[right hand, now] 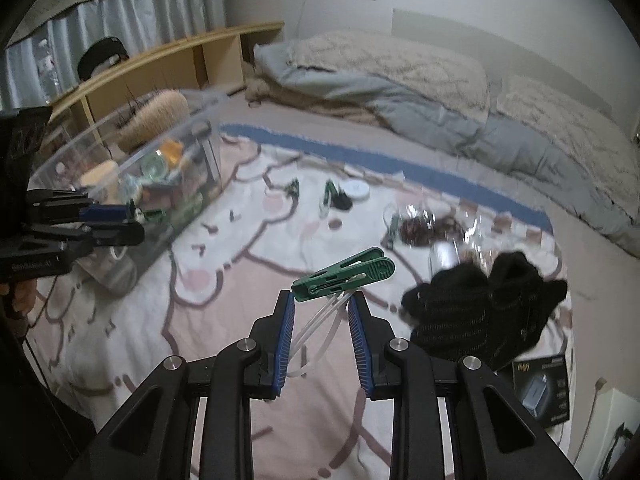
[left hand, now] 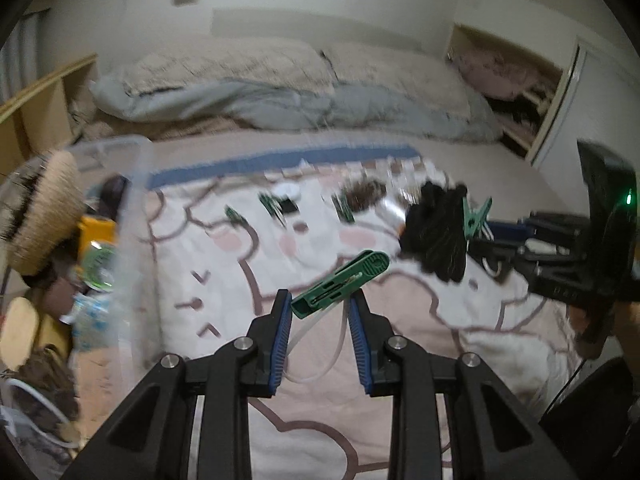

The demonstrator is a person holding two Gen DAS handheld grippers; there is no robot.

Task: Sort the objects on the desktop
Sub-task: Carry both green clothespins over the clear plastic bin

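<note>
Across the floor a pink and white cartoon-print blanket (right hand: 224, 320) with a blue border is lying beside a low bed where grey bedding (right hand: 420, 108) is bunching under beige pillows, and a pale wooden shelf (right hand: 168, 60) is running along the curtained wall. Near the blanket's right edge a black box (right hand: 544, 388) is showing print too blurred to read. At the blanket's left edge a clear plastic bin (right hand: 120, 168) is holding a bristly tan brush (right hand: 156, 118), an orange item and green-labelled clutter. Toward the blanket's far edge, small green pegs (right hand: 294, 189), a white disc (right hand: 356, 189) and crinkled clear wrapping (right hand: 420, 220) are lying scattered, with black knitted gloves (right hand: 480, 308) nearer the right edge. The left gripper (left hand: 320, 300) is gripping a green plastic clothes peg (left hand: 340, 282) between its blue pads, and the right gripper (right hand: 322, 298) is likewise clamping a second green clothes peg (right hand: 344, 274) above the blanket's middle.
</note>
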